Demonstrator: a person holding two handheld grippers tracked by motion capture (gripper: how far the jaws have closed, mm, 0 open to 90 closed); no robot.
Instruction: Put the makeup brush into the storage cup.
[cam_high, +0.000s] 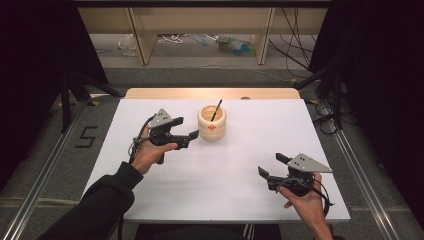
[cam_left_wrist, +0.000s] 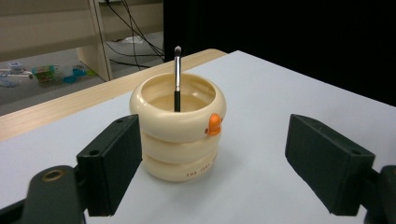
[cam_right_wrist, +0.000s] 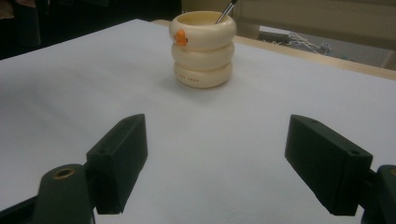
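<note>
A cream cup (cam_high: 212, 122) made of stacked rings, with an orange knob on its side, stands on the white table (cam_high: 225, 170) a little behind the middle. A black brush (cam_high: 216, 110) leans inside it, bristles up. My left gripper (cam_high: 187, 127) is open just left of the cup, its jaws pointing at it. In the left gripper view the cup (cam_left_wrist: 177, 135) and brush (cam_left_wrist: 177, 79) sit close ahead of the left gripper (cam_left_wrist: 219, 163), with nothing between its jaws. My right gripper (cam_high: 270, 165) rests open near the front right. In the right gripper view the cup (cam_right_wrist: 203, 46) stands well beyond the right gripper (cam_right_wrist: 219, 165).
A wooden strip (cam_high: 210, 93) runs along the table's far edge. Behind it are shelf legs (cam_high: 142, 37), cables and small items on the floor. Metal rails (cam_high: 360, 175) flank the table on both sides. Dark curtains hang at left and right.
</note>
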